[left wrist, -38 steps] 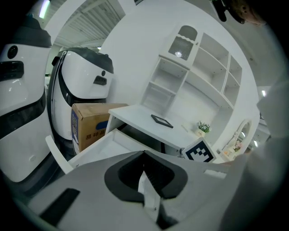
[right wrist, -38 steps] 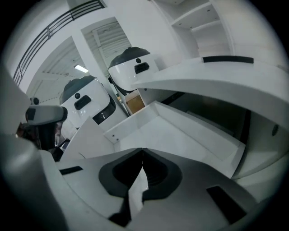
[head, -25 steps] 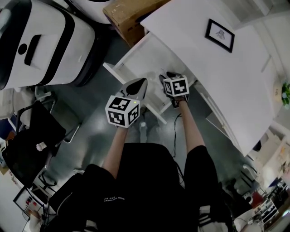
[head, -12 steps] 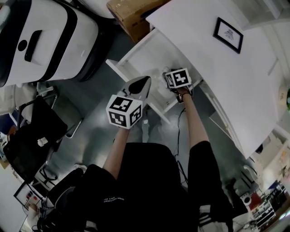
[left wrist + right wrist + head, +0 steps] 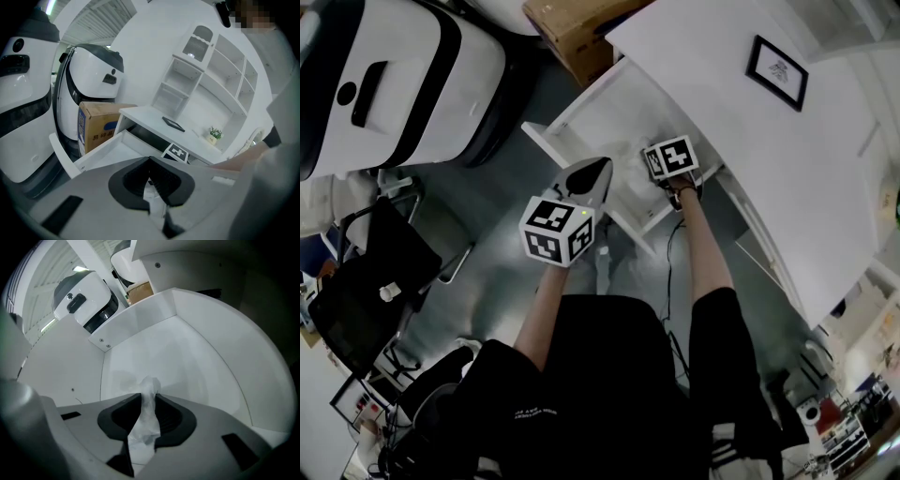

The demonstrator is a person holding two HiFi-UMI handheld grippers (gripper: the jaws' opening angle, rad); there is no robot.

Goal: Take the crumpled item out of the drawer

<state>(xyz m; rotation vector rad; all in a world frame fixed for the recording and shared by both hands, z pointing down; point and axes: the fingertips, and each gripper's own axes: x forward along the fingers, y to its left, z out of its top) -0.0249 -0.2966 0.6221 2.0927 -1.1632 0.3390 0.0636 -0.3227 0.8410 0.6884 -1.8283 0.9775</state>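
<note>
Drawer (image 5: 595, 117) open, cardboard box (image 5: 572, 23) near — framed picture (image 5: 777, 72) on desk (image 5: 703, 89)

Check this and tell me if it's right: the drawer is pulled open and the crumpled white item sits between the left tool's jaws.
Wrong tool. The drawer is pulled open, but the crumpled white item sits between the jaws of the right tool, which are closing on it; the right gripper view shows this. The left tool holds nothing.
</note>
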